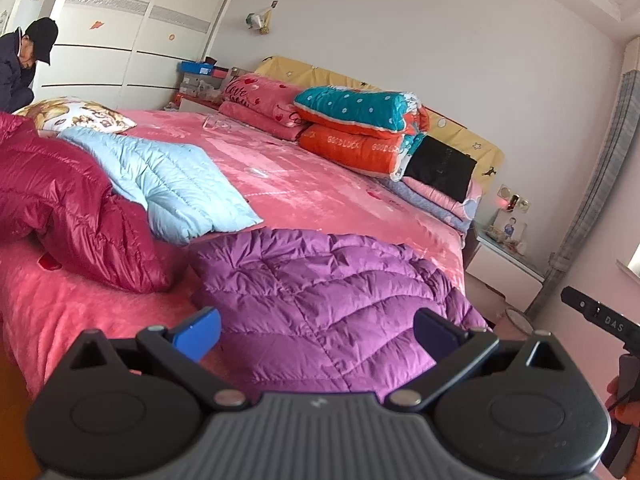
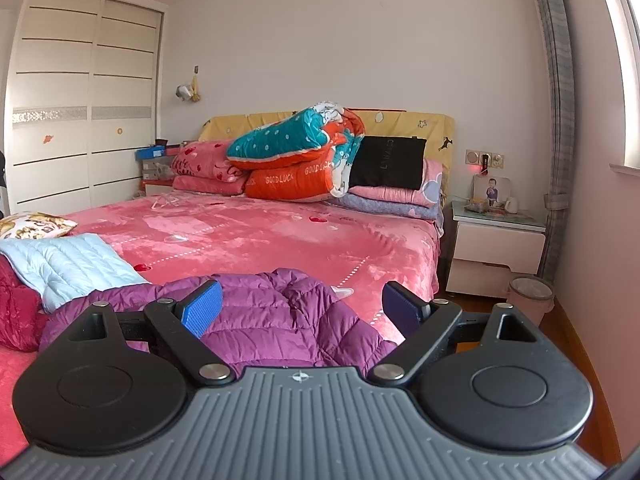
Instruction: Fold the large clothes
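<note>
Purple quilted down jacket (image 1: 320,300) lies crumpled at the near edge of the pink fleece-covered bed (image 1: 340,196), straight ahead of both claws.

Left claw (image 1: 316,334) and right claw (image 2: 302,308) both gape wide, empty, hovering above it; the jacket's length seems to run left-right. Maroon (image 1: 68,208) and pale-blue (image 1: 172,184) puffer jackets lie leftward, a white nightstand (image 2: 492,248) to the right.

Bright daylight from right window (image 2: 624,60), soft focus, fisheye-bent edges
</note>
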`<state>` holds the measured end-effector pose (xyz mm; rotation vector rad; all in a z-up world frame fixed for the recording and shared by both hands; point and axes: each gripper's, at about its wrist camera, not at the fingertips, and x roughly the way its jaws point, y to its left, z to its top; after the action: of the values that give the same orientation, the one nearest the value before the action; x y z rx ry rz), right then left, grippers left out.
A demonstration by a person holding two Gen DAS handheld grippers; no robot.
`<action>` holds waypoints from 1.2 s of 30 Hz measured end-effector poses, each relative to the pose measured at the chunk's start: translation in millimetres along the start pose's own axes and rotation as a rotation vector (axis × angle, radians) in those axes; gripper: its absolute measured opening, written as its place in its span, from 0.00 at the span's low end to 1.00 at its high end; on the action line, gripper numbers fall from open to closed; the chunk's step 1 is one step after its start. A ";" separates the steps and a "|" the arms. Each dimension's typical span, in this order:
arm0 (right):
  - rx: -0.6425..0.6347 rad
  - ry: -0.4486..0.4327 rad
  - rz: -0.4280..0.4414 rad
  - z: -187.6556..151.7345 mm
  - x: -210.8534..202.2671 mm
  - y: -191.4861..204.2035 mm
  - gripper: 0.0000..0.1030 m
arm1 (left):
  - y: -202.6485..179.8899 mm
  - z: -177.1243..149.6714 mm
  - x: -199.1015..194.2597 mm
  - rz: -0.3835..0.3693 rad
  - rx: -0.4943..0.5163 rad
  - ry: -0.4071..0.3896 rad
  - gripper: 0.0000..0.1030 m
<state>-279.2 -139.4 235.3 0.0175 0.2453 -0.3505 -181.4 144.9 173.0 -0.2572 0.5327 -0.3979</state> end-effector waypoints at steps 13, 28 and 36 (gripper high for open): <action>-0.030 0.052 0.001 -6.1 33.6 -1.5 1.00 | 30.5 -10.4 42.1 0.034 -0.108 0.074 0.99; 0.210 0.334 0.319 -9.1 196.0 -104.2 1.00 | 99.4 -3.9 150.4 -0.166 -0.417 0.216 0.98; 0.543 0.555 0.469 -46.8 350.3 -191.0 1.00 | 143.1 -12.7 199.7 -0.310 -0.600 0.285 0.98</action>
<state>-36.8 -434.4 110.3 0.7047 0.6739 0.0740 12.0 184.9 26.4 -0.8770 0.8928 -0.5745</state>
